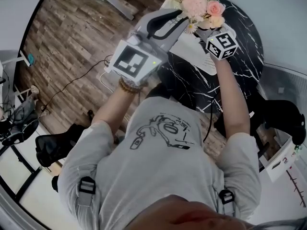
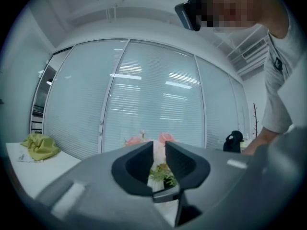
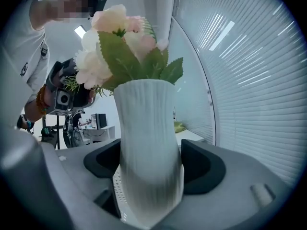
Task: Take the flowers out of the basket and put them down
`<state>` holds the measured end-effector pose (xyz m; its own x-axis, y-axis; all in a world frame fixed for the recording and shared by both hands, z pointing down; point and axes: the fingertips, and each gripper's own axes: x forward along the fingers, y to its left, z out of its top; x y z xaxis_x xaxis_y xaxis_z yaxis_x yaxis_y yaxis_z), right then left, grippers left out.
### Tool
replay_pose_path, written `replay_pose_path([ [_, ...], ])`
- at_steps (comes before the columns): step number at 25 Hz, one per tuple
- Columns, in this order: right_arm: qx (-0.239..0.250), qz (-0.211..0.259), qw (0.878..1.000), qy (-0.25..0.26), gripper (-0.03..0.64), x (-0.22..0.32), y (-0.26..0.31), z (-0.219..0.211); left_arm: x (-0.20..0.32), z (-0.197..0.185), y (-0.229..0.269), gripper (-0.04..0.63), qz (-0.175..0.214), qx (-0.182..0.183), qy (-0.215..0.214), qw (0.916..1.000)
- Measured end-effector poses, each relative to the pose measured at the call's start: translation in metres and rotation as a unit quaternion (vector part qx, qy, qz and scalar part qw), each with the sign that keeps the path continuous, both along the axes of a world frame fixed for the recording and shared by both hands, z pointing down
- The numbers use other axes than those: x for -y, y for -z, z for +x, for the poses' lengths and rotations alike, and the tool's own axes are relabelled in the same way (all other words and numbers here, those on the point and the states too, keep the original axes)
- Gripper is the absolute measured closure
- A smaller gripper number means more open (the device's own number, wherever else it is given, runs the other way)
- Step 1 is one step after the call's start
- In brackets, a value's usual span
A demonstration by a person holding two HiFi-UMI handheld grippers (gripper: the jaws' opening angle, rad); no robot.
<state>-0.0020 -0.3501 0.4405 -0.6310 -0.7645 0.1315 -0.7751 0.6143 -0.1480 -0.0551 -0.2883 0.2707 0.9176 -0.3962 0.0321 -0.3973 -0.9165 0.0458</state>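
A bunch of pink and cream flowers (image 1: 196, 4) stands in a white ribbed vase (image 3: 148, 143). My right gripper (image 3: 149, 164) is shut on the vase, a jaw pressing on each side, and the blooms (image 3: 120, 47) rise above it. In the head view the right gripper (image 1: 205, 27) holds the bunch above the white perforated basket (image 1: 201, 56). My left gripper (image 1: 184, 20) reaches toward the flowers from the left. Its jaws (image 2: 159, 159) stand a little apart with nothing pressed between them; pink blooms (image 2: 165, 138) and greenery show through the gap.
The basket rests on a round black marble table (image 1: 244, 42) over a wooden floor (image 1: 72, 37). A black chair (image 1: 53, 147) stands at lower left. A yellow-green cloth (image 2: 41, 145) lies on a white table by a glass wall with blinds (image 2: 144, 95).
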Motion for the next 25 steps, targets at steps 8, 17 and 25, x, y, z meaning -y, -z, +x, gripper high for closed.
replay_pose_path([
  [8, 0.007, 0.008, 1.0, -0.02, 0.231, -0.015, 0.039, 0.022, -0.016, 0.014, 0.03, 0.502, 0.013, 0.007, -0.018, 0.9997],
  [17, 0.004, 0.024, 0.999, -0.034, 0.232, -0.032, 0.065, 0.044, -0.034, 0.035, 0.053, 0.503, 0.031, 0.007, -0.032, 0.999],
  [25, -0.001, 0.029, 0.998, -0.059, 0.232, -0.065, 0.072, 0.083, -0.063, 0.071, 0.056, 0.506, 0.034, 0.001, -0.059, 0.9977],
])
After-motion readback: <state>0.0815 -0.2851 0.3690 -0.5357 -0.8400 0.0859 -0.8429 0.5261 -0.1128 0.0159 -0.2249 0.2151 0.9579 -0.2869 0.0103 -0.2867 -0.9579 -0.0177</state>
